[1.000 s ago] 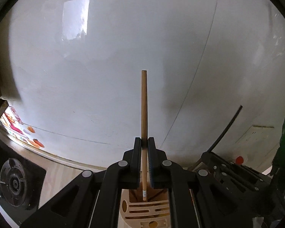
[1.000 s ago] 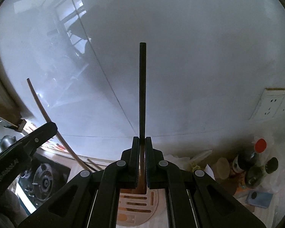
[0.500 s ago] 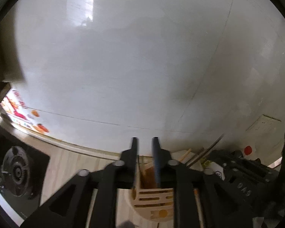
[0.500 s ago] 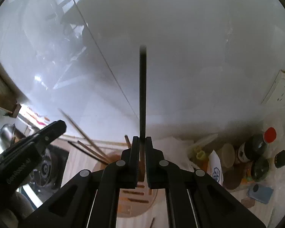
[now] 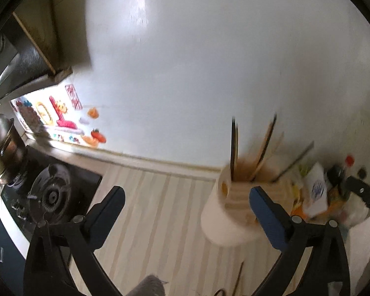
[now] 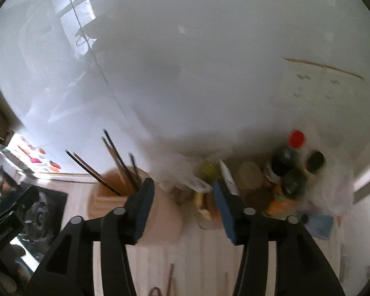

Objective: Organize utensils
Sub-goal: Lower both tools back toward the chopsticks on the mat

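Left gripper (image 5: 186, 198): jaws spread wide, nothing between the blue pads; it hangs above the striped wooden counter (image 5: 160, 197).
Right gripper (image 6: 182, 206): jaws apart, released, nothing held between them.
Utensil holder (image 5: 230, 212): pale wooden cylinder standing on the counter, at about 2 o'clock from the left gripper's midpoint, close against the inner side of the right-hand finger in that view. A round hole shows in its side near the rim.
Same holder, right wrist view (image 6: 111, 194): at about 9 o'clock from the right gripper's midpoint, partly behind the left-hand finger.
Chopsticks (image 5: 256, 148): several dark and light sticks stand in the holder, fanned out and leaning, their tops above the rim. In the right wrist view the chopsticks (image 6: 111, 162) lean toward 11 o'clock. Motion blur prevents an exact count.
Loose stick (image 5: 239, 278): a thin one lies on the counter at 6 o'clock below the holder; which kind, I cannot tell.
Stove (image 5: 51, 192): black gas burner at 9 o'clock from the left gripper, with a metal kettle (image 5: 2, 145) beyond it at the far left.
Wall (image 5: 209, 61): glossy white, with colourful stickers (image 5: 61, 116) low on it near the stove.
Bottles (image 6: 286, 162): cluster at 2 o'clock from the right gripper, one with a red cap, beside packets and a plastic bag.
Sharpness: both views smeared.
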A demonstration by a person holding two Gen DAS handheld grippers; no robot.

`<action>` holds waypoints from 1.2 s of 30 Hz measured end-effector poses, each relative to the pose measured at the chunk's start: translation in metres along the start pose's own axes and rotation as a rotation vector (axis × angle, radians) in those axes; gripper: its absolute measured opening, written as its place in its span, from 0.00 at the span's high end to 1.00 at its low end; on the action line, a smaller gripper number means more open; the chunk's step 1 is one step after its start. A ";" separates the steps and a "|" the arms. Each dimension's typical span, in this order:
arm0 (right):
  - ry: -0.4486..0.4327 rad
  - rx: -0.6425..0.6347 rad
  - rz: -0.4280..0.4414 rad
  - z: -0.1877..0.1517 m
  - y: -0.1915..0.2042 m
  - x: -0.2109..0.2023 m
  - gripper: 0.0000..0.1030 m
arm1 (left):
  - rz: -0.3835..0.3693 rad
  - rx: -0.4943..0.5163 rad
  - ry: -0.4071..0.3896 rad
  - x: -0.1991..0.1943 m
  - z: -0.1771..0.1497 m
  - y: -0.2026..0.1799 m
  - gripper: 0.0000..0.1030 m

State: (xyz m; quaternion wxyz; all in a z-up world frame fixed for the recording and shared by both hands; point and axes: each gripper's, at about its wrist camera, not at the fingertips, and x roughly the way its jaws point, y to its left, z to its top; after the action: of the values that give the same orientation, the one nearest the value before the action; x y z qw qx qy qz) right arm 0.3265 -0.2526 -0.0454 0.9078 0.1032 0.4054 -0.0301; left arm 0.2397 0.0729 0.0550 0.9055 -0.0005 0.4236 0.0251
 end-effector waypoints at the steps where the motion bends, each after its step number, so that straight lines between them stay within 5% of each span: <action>1: 0.000 0.011 -0.004 -0.009 -0.006 -0.002 0.41 | 0.002 0.006 0.010 -0.001 -0.004 -0.005 0.00; 6: 0.046 0.048 -0.010 -0.061 -0.029 0.003 0.23 | 0.010 0.063 0.100 0.013 -0.052 -0.026 0.00; 13: 0.203 0.070 -0.063 -0.139 -0.061 0.040 0.25 | -0.002 0.177 0.327 0.055 -0.153 -0.067 0.00; 14: 0.235 0.077 -0.069 -0.153 -0.066 0.045 0.36 | -0.005 0.189 0.350 0.060 -0.164 -0.071 0.03; 15: 0.259 0.077 -0.072 -0.162 -0.068 0.049 0.51 | -0.012 0.200 0.374 0.065 -0.175 -0.075 0.07; 17: 0.333 0.076 -0.076 -0.186 -0.074 0.062 0.62 | -0.044 0.217 0.450 0.080 -0.198 -0.084 0.21; 22: 0.429 0.097 -0.096 -0.232 -0.090 0.078 0.62 | -0.094 0.259 0.576 0.101 -0.242 -0.104 0.45; 28: 0.470 0.136 -0.124 -0.258 -0.104 0.080 0.62 | -0.071 0.299 0.590 0.110 -0.263 -0.119 0.74; 30: 0.473 0.143 -0.134 -0.262 -0.108 0.079 0.62 | -0.089 0.296 0.588 0.109 -0.264 -0.123 0.98; 36: 0.498 0.152 -0.119 -0.271 -0.110 0.080 0.62 | -0.012 0.240 0.586 0.107 -0.266 -0.099 0.99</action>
State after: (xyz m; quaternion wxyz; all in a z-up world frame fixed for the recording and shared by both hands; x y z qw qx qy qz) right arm 0.1673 -0.3006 -0.2990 0.7663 0.1513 0.6183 -0.0876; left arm 0.1092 -0.0269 -0.1996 0.7387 0.0964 0.6663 -0.0315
